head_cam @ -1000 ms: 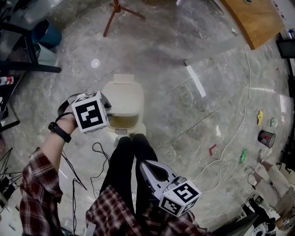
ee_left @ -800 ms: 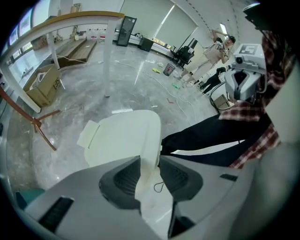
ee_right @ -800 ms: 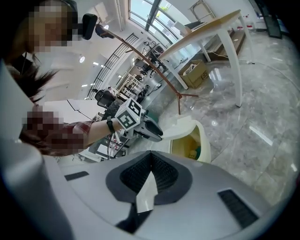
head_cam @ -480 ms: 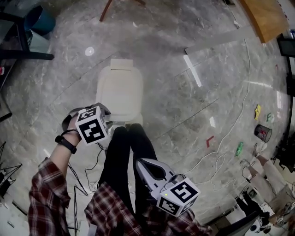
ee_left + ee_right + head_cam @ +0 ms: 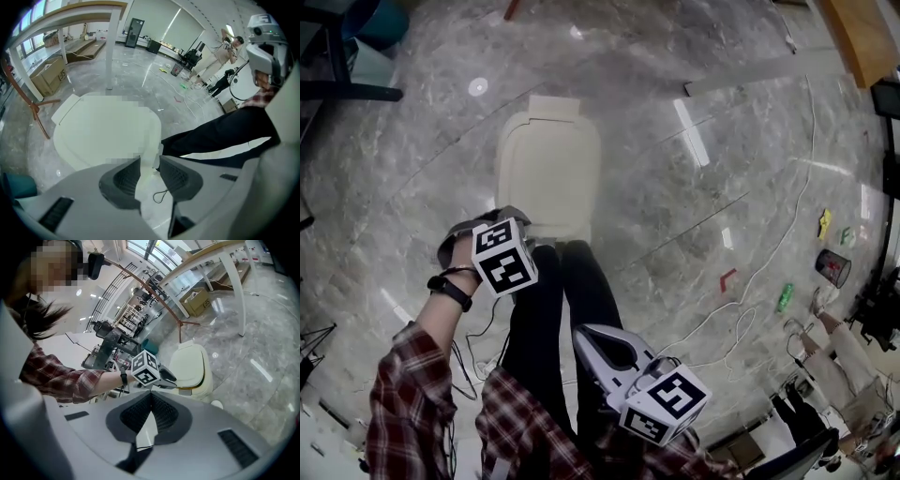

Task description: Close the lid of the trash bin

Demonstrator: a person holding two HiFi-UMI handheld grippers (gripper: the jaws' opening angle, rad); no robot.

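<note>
Left gripper view shows the left gripper [image 5: 150,161] with its two dark jaws spread. Their ribbed pads [image 5: 126,177] face each other across a gap that holds only floor and a thin loop of cable [image 5: 161,195]. Just beyond the tips stands the trash bin [image 5: 79,133], a smooth cream plastic tub with rounded corners. From the head view its lid [image 5: 548,173] is a rounded rectangle lying down flat over the body. The left gripper's black-and-white marker cube [image 5: 504,258] sits near the bin's front corner. The right gripper [image 5: 151,393] has its ribbed jaws pressed together at the tips, empty, well back from the bin beside black trouser legs [image 5: 553,319]. The floor [image 5: 675,112] is glossy grey veined stone.
</note>
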